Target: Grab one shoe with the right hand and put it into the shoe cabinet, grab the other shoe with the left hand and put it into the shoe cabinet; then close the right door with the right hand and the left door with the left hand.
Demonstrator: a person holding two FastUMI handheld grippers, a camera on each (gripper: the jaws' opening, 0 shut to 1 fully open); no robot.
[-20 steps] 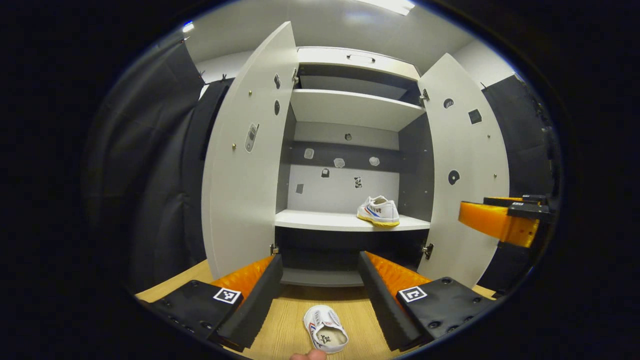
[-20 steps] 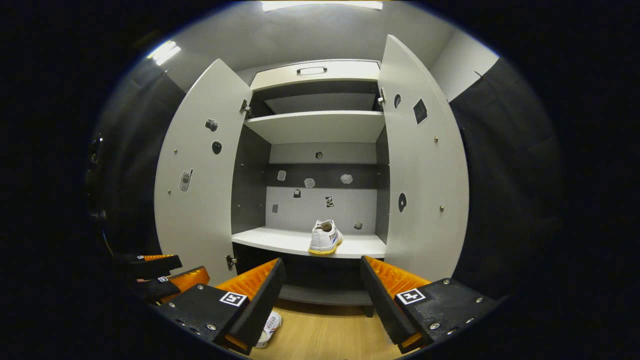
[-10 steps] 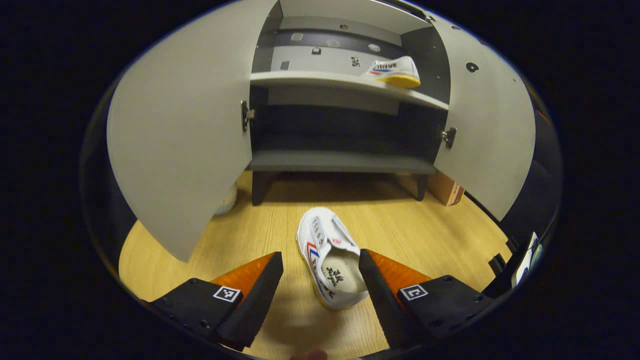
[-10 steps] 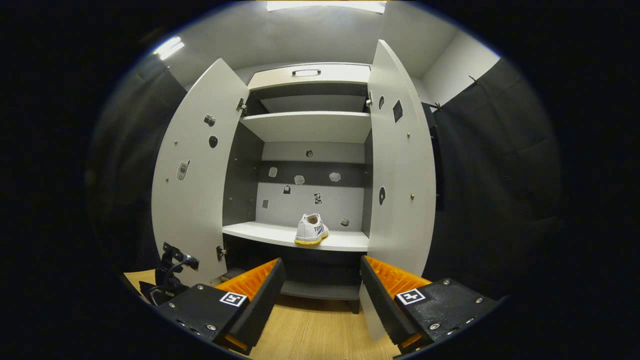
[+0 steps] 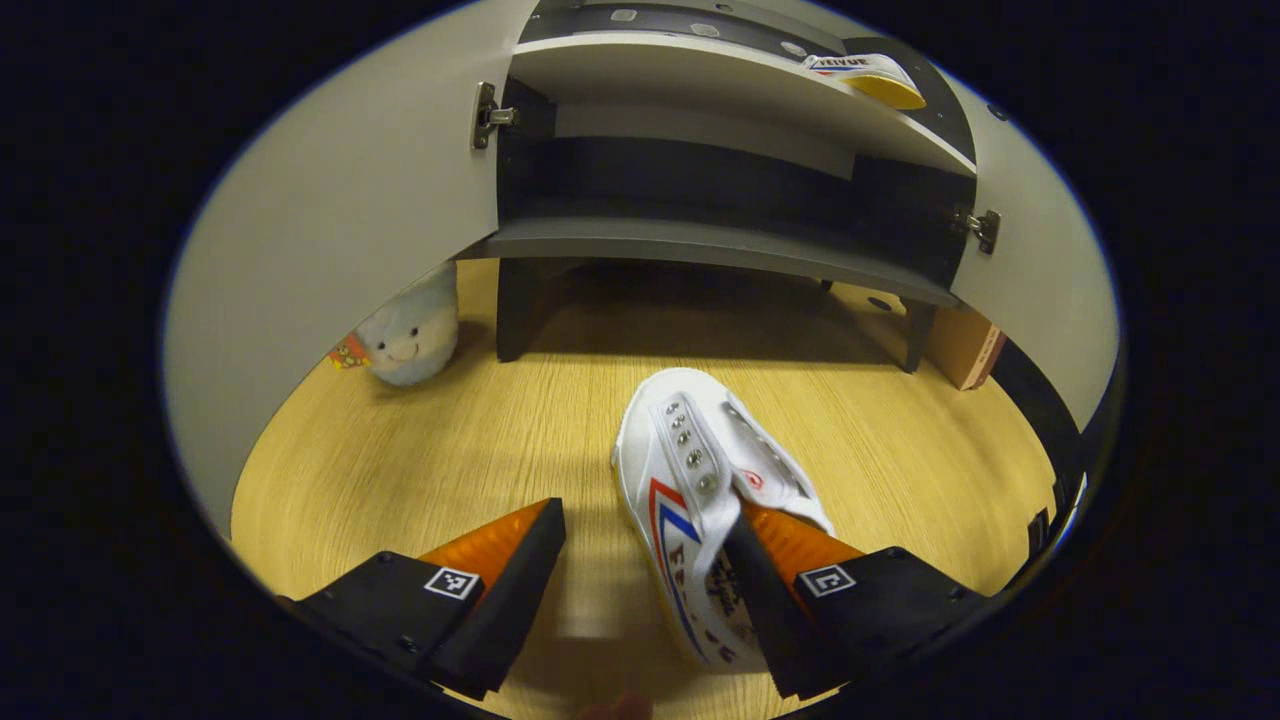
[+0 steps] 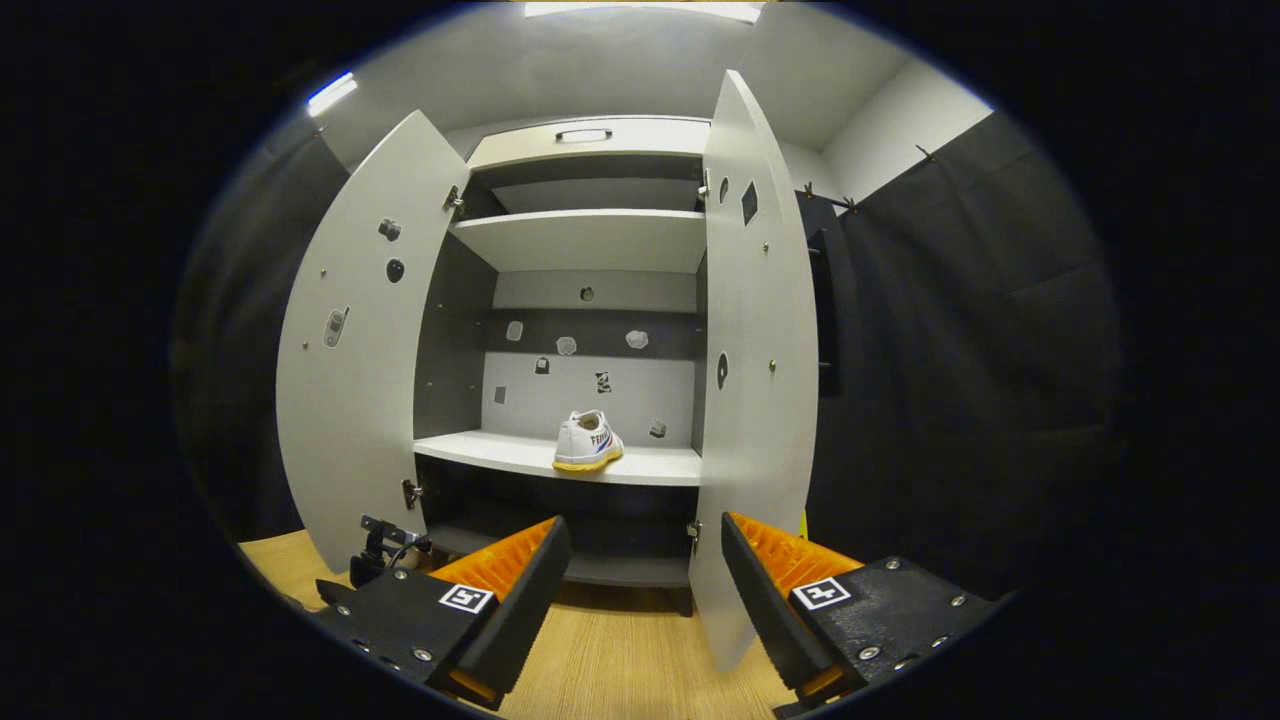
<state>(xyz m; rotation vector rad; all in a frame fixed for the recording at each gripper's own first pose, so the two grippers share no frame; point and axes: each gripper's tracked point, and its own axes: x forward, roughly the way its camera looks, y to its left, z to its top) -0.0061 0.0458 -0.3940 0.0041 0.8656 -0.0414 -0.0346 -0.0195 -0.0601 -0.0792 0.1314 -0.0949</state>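
Left gripper point(image 5: 640, 545) spread wide, low over floor point(image 5: 420, 470); shoe point(image 5: 700, 480) just before cabinet point(image 5: 700, 245), right finger at shoe's opening, nothing clamped. Right gripper point(image 6: 640, 560) open, empty, facing cabinet; other shoe point(image 6: 587, 442) near shelf point(image 6: 480, 452) front edge. Risk: off-centre closure could pinch one wall only, twisting or dropping shoe.

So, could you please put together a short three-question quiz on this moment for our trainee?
1. True or false: the shoe on the floor lies between the open left gripper's fingers.
2. Where is the other shoe? A) floor B) cabinet shelf C) in the right gripper
3. Fill in: both cabinet doors are ___.

Key: 1 true; 2 B; 3 open.
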